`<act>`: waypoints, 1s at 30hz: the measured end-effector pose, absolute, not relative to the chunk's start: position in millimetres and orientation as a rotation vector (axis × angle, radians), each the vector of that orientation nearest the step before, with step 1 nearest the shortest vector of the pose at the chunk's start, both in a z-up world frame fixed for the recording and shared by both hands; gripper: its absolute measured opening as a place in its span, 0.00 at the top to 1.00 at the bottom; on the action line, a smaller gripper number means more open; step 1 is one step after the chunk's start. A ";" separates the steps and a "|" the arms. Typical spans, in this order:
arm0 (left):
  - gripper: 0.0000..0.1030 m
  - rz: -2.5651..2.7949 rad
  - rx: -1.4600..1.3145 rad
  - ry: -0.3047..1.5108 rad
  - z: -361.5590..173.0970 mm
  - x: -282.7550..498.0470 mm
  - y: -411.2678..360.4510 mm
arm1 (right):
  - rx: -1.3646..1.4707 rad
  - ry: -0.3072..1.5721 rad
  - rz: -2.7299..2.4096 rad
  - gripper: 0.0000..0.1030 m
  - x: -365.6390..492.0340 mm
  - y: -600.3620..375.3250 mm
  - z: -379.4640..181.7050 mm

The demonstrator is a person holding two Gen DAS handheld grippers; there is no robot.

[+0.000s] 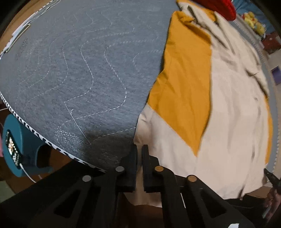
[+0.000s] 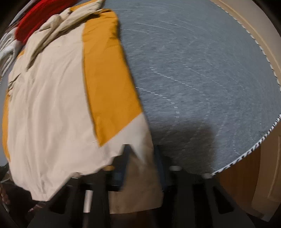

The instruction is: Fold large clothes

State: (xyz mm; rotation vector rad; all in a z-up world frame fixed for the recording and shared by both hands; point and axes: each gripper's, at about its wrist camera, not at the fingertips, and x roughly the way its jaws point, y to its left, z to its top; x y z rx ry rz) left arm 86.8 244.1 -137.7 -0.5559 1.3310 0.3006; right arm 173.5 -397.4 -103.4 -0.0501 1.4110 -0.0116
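Observation:
A large cream and mustard-yellow garment [image 1: 219,108] lies spread on a grey quilted mat [image 1: 79,79]. My left gripper [image 1: 139,152] is shut on the garment's near left corner at the mat's front edge. In the right wrist view the same garment [image 2: 52,105] fills the left half, over the grey mat [image 2: 202,79]. My right gripper [image 2: 140,154] is shut on the garment's near right corner, and cream cloth hangs down between its fingers. The right wrist view is motion-blurred.
A red garment [image 1: 219,7] lies at the far end of the mat, also in the right wrist view [image 2: 33,19]. A teal device [image 1: 15,147] sits off the mat's left edge. Yellow items [image 1: 254,22] lie far right. A wooden surface [image 2: 245,175] borders the mat.

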 end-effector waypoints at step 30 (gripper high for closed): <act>0.99 0.162 -0.424 1.264 -89.0 56.1 208.3 | -0.021 1.278 0.053 0.97 165.2 -378.7 -68.7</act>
